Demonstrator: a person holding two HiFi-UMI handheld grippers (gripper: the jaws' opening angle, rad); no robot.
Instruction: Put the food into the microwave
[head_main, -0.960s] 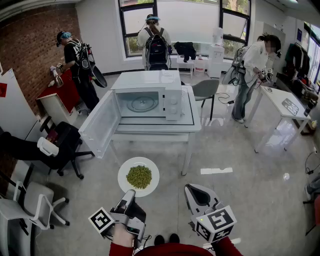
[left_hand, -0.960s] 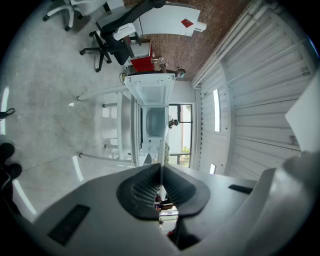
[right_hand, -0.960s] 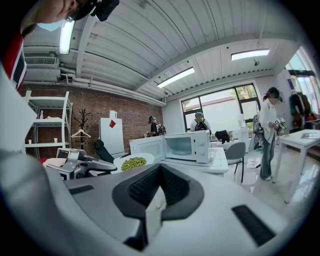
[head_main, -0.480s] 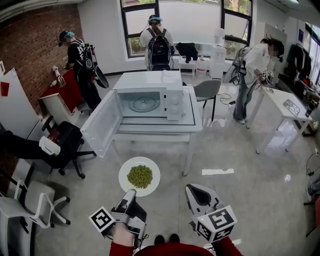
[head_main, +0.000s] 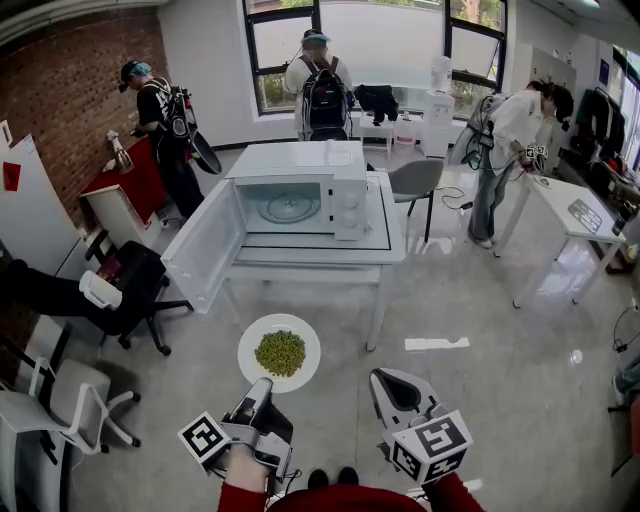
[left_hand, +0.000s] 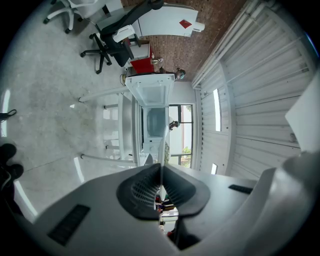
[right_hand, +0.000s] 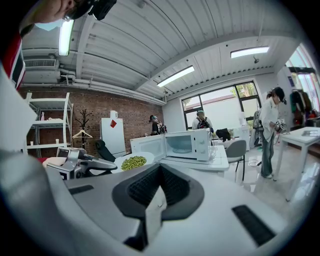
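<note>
A white plate (head_main: 250, 340) with a heap of green food (head_main: 279, 352) hangs over the floor in front of me. My left gripper (head_main: 262, 386) is shut on the plate's near rim; in the left gripper view the plate (left_hand: 164, 149) shows edge-on between the jaws. The white microwave (head_main: 300, 205) stands on a white table (head_main: 385, 250) ahead, its door (head_main: 203, 255) swung open to the left and the turntable inside bare. To the right of the plate, my right gripper (head_main: 385, 380) is shut and holds nothing. The right gripper view shows the plate (right_hand: 132, 162) and the microwave (right_hand: 187, 144).
Black and white office chairs (head_main: 120, 290) stand at the left near the open door. A grey chair (head_main: 412, 180) sits behind the table. A white desk (head_main: 565, 215) is at the right. Three persons stand at the back of the room.
</note>
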